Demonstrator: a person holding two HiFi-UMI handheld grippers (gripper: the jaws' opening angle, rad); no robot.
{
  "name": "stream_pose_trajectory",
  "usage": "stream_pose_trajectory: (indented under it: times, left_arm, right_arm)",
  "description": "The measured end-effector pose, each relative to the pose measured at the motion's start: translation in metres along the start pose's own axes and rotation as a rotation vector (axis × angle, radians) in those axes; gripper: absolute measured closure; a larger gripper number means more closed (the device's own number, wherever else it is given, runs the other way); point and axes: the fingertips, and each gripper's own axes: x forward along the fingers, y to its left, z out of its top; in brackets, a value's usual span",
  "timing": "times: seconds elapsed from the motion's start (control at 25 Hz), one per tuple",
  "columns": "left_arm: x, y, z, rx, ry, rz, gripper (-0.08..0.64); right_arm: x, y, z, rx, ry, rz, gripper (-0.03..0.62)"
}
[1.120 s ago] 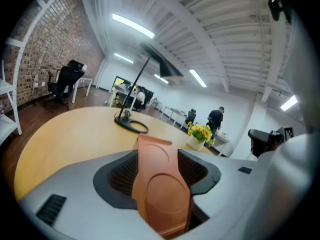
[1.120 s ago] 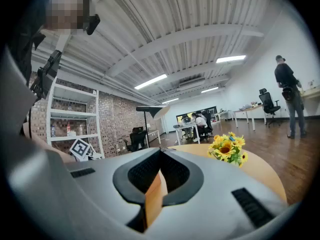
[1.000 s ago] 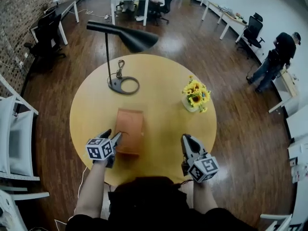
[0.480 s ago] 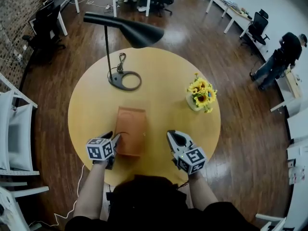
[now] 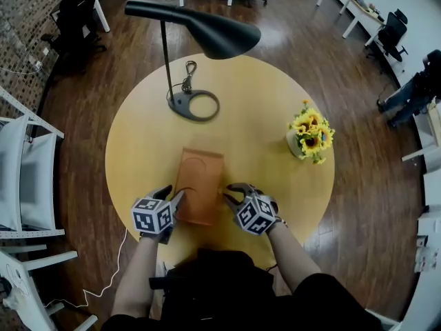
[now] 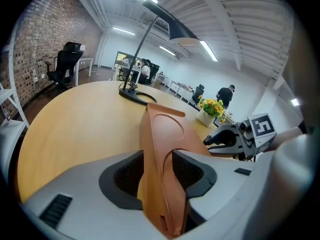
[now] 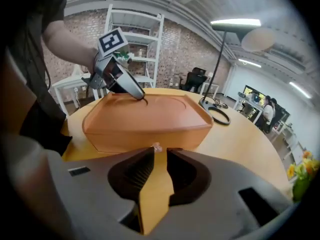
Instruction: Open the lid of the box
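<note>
A flat orange-brown box lies lid-down-closed on the round yellow table, near its front edge. My left gripper is at the box's near left side. In the left gripper view its pads press on the box edge, so it is shut on it. My right gripper is at the box's right side. In the right gripper view its jaws are opening, a narrow gap with only table showing between them, and the box wall just ahead of the tips.
A black desk lamp stands behind the box, its shade over the table. A pot of yellow flowers sits at the right. White chairs stand left of the table, and desks and people are farther off.
My right gripper has moved left across the table up to the box's right side and its jaws have parted. The left gripper stays at the box's left edge.
</note>
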Motion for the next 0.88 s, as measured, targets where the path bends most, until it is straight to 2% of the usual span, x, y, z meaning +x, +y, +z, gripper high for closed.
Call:
stream_pose_trajectory:
  times: [0.2, 0.52, 0.56, 0.6, 0.64, 0.72, 0.88]
  left_arm:
    - [0.000, -0.001, 0.000, 0.000, 0.013, 0.003, 0.389]
    - [0.000, 0.001, -0.001, -0.023, 0.018, 0.007, 0.388]
    - [0.000, 0.002, -0.001, -0.023, 0.020, 0.008, 0.390]
    - [0.000, 0.002, -0.001, -0.024, 0.022, 0.008, 0.390]
    - [-0.001, 0.001, -0.002, -0.027, 0.024, 0.009, 0.390]
    - [0.000, 0.002, -0.002, -0.029, 0.027, 0.012, 0.390]
    - [0.000, 0.002, -0.002, -0.026, 0.026, 0.018, 0.390]
  right_arm:
    - [0.013, 0.006, 0.006, -0.110, 0.025, 0.094, 0.508]
    - [0.023, 0.007, 0.002, -0.120, 0.023, 0.173, 0.505]
    - [0.025, 0.008, 0.002, -0.128, 0.036, 0.183, 0.489]
    - [0.027, 0.009, 0.001, -0.139, 0.053, 0.193, 0.436]
    - [0.029, 0.011, 0.000, -0.155, 0.064, 0.198, 0.425]
    - [0.030, 0.013, 0.002, -0.184, 0.065, 0.193, 0.483]
    - [0.030, 0.011, 0.004, -0.194, 0.059, 0.177, 0.515]
